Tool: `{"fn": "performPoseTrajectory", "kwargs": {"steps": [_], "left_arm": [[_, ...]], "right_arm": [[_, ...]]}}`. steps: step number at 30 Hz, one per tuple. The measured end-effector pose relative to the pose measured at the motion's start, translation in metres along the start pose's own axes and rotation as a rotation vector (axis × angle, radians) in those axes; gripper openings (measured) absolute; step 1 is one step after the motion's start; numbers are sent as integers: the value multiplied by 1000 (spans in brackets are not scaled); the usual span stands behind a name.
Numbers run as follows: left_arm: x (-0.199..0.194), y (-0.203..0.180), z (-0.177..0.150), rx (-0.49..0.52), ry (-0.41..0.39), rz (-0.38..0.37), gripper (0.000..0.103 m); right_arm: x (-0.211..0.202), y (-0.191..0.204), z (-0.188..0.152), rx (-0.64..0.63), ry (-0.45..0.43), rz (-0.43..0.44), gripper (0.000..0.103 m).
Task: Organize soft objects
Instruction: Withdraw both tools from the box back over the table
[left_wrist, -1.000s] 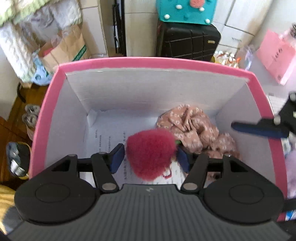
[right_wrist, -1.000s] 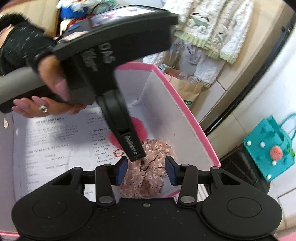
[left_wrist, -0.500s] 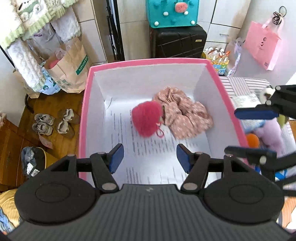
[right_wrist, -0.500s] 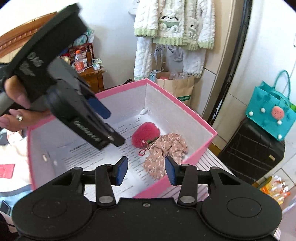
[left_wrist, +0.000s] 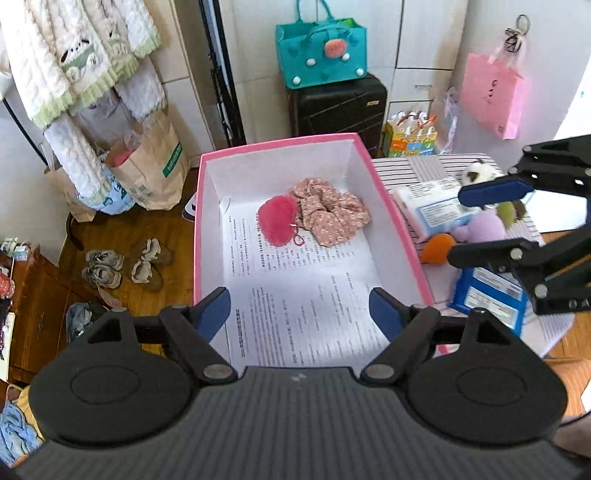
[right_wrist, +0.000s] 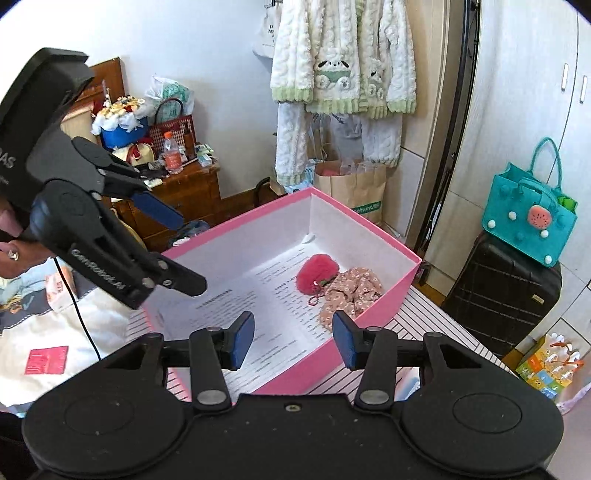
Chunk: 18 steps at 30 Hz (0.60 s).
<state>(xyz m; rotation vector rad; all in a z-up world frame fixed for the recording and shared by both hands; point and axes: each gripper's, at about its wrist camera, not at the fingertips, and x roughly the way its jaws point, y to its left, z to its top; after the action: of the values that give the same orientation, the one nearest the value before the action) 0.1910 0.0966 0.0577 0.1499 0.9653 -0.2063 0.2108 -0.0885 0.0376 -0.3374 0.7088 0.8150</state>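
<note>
Pink box (left_wrist: 384, 192): fluffy red pompom (left_wrist: 277, 225) touching floral scrunchie (left_wrist: 328, 218). Both hand-held grippers, left (left_wrist: 299, 314) & right (right_wrist: 293, 338), released, jaws just widened, empty. Plush toys (left_wrist: 480, 229) in left view only.

teal felt bag (left_wrist: 321, 51) atop black suitcase (left_wrist: 338, 107) | pink paper bag (left_wrist: 493, 96) hanging on wall | brown paper bag (left_wrist: 151, 166) on wooden floor | shoes (left_wrist: 125, 262) beside it | fleece garments (right_wrist: 341, 74) hanging | water bottle (right_wrist: 171, 153) on wooden dresser (right_wrist: 184, 188)

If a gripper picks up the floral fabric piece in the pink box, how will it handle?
The floral fabric piece lies crumpled in folds, so it is probably floppy and would drape. It looks thin, so likely light. It touches the pink pom-pom, which may get nudged.
</note>
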Motion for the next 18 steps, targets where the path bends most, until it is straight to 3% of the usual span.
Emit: {"fn": "performPoseTrajectory", "kwargs": {"steps": [6,12,18], "left_arm": [[-28,-10,-14,16,-28,8,93],[-49,-23,-32,54,-62,11,95],[-70,-44,-51,113,-110,15,95]], "right_arm": [[-27,12,-4,-1,-10,-5,58],[-50,26,-19,1,11,-34,65],[-74,37,-40,-21,2,-26,65]]}}
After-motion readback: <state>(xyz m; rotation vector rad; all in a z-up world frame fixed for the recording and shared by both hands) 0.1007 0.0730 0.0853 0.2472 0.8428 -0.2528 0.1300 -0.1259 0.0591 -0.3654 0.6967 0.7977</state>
